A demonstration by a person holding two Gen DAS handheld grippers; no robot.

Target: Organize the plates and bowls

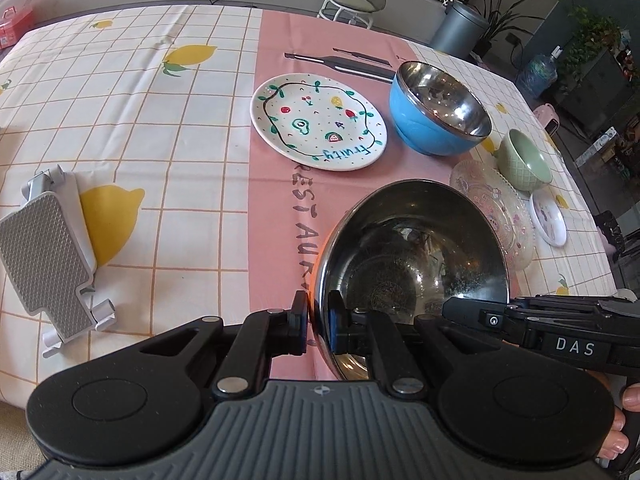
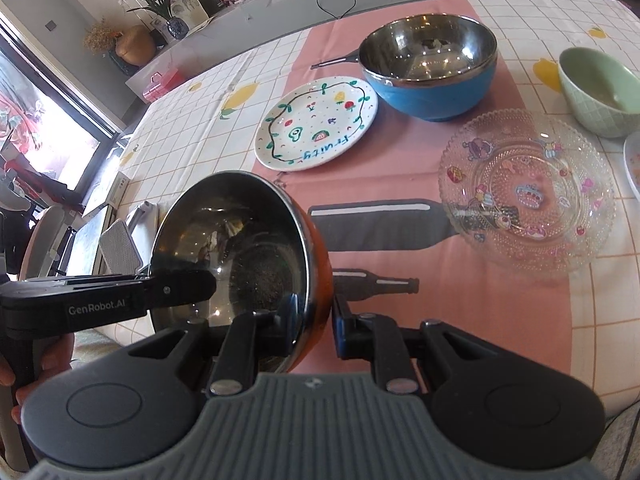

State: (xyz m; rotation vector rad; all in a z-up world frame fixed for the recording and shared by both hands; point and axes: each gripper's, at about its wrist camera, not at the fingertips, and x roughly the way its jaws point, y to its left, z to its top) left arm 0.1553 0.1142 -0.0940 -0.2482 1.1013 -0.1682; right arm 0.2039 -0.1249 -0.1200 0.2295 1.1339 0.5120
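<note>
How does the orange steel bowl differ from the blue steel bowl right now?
The orange bowl is tilted on edge and off the tablecloth; the blue bowl sits upright on it. The orange bowl's rim is clamped by the left claw and the right claw; nothing touches the blue bowl. Their outer shells are orange and blue. Both have shiny steel insides and hold nothing.

Orange-walled, steel-lined bowl (image 2: 236, 248), tilted on edge above the pink cloth strip, rim pinched from two sides. Farther off, white ceramic plate painted with fruit and the word "fruity" (image 1: 318, 121), flat. Just beside it, larger blue-walled steel bowl (image 1: 438, 110), upright. Clear beaded glass plate with cartoon stickers (image 2: 526, 194), flat. Near it, pale green ceramic bowl (image 2: 600, 90), upright. Small white plate (image 1: 549, 218) past the glass one.
</note>
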